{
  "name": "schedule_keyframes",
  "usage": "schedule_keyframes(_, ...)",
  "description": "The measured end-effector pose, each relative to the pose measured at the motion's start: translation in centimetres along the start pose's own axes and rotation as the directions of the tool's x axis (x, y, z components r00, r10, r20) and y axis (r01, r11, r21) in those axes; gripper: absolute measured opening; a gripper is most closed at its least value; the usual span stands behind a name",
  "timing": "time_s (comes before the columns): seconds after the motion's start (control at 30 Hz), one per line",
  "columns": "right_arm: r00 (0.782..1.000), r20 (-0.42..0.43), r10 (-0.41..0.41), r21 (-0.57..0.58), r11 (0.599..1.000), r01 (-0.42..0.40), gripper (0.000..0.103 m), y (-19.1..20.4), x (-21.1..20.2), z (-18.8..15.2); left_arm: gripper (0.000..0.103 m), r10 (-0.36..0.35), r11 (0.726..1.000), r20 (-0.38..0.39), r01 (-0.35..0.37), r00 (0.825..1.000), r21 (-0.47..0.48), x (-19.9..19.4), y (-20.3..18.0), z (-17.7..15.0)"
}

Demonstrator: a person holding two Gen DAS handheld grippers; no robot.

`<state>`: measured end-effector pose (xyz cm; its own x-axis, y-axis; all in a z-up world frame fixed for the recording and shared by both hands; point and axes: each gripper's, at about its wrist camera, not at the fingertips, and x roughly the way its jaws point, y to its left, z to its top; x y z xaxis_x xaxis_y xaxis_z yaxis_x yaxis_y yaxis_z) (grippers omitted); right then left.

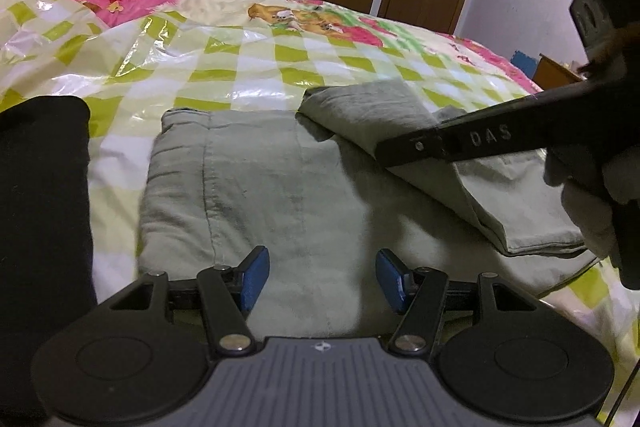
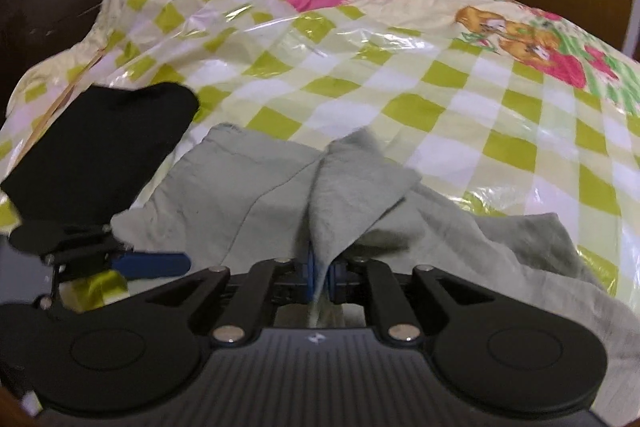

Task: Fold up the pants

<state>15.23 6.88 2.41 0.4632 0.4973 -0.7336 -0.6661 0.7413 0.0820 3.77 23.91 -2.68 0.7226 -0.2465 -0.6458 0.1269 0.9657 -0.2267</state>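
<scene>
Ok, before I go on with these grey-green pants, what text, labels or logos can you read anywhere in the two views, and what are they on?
"DAS": raised letters on the black finger of the right gripper, seen from the left wrist view.
Small white emblem, no letters, on the ribbed grey gripper body in both views.
Cartoon animal print on the checked green, white and pink bed cover: a picture, no readable words.
Nothing readable on the grey-green pants.

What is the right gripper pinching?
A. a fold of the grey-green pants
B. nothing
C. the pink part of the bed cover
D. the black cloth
A: in the right wrist view the right gripper has its blue pads closed on a raised fold of the grey-green pants, which stands up between them.
</scene>
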Motion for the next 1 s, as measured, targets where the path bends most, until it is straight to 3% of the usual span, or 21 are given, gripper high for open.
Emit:
schedule_keyframes(0.17,1.0,0.019,0.018,0.008,1.0,-0.018,0.014,0.6,0.0,0.5,0.07,-0.008,1.0,0.016,0.009,1.0,-0.028,-0.7,0.6,-0.6)
schedule_keyframes(0.37,0.999,-0.01,-0.04,-0.049,0.998,0.04,0.014,2.1,1.8,0.6,0.07,-0.017,0.999,0.035,0.018,0.999,-0.043,-1.0,0.8,-0.8)
schedule_keyframes(0.43,0.998,0.002,-0.062,-0.049,0.997,0.063,0.007,2.4,2.1,0.8,0.07,-0.016,0.999,0.039,0.018,0.999,-0.042,-1.2,0.9,-0.9)
schedule_keyframes(0.53,0.999,0.029,-0.034,-0.008,0.999,0.034,0.004,2.6,1.1,1.4,0.07,-0.021,0.999,0.044,0.023,0.999,-0.049,-1.4,1.1,-1.1)
schedule_keyframes(0.67,0.991,0.135,0.002,-0.044,0.999,0.004,0.003,4.5,-1.4,3.1,0.07,-0.022,0.998,0.046,0.025,0.999,-0.066,-1.4,1.4,-1.4)
schedule_keyframes(0.77,0.985,0.159,0.062,-0.082,0.995,-0.049,0.003,6.2,-1.6,3.9,0.07,-0.022,0.998,0.047,0.025,0.999,-0.066,-1.5,1.4,-1.5)
schedule_keyframes(0.83,0.987,0.139,0.084,-0.13,0.989,-0.066,0.003,7.6,-0.4,3.8,0.07,-0.018,0.997,0.046,0.022,0.999,-0.068,-1.7,1.4,-1.6)
schedule_keyframes(1.0,0.99,-0.008,0.14,-0.185,0.973,-0.139,0.007,9.3,3.7,2.5,0.07,-0.016,0.996,0.044,0.02,0.999,-0.082,-2.2,1.5,-2.0)
